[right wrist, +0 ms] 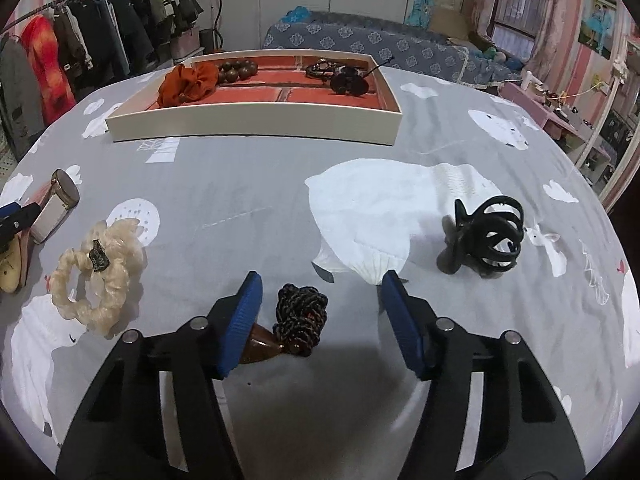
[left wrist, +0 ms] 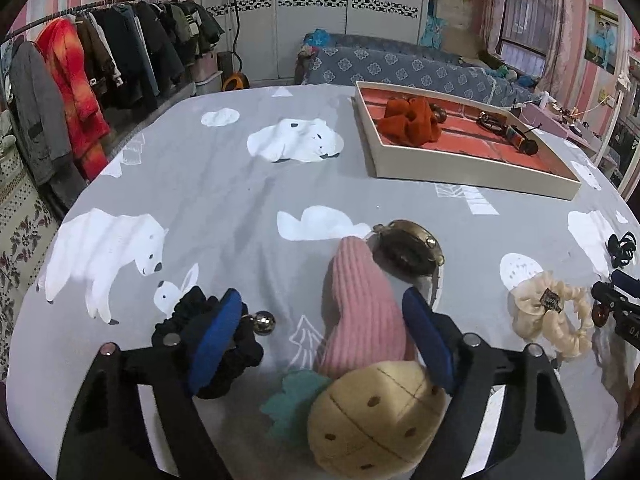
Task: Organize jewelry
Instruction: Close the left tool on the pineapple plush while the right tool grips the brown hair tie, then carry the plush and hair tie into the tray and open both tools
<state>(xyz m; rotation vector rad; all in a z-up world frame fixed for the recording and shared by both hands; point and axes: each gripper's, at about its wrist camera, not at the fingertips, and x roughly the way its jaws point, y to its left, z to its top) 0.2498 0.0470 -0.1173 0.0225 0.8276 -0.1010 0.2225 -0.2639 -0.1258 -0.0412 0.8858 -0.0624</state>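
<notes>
My left gripper stands open low over the grey bear-print cloth. Between its blue pads lie a pink ribbed plush piece and a tan plush ball. The right pad sits against the pink piece; the left pad hangs over a black scrunchie. My right gripper is open around a dark braided hair piece with a brown clip. Its left pad is at the clip and its right pad is well clear. A white tray with a red lining holds an orange scrunchie and dark beads.
A cream scrunchie lies left of the right gripper and a black claw clip to its right. A round gold-rimmed case sits behind the pink piece. A silver ball rests by the black scrunchie. A clothes rack stands beyond the bed's left edge.
</notes>
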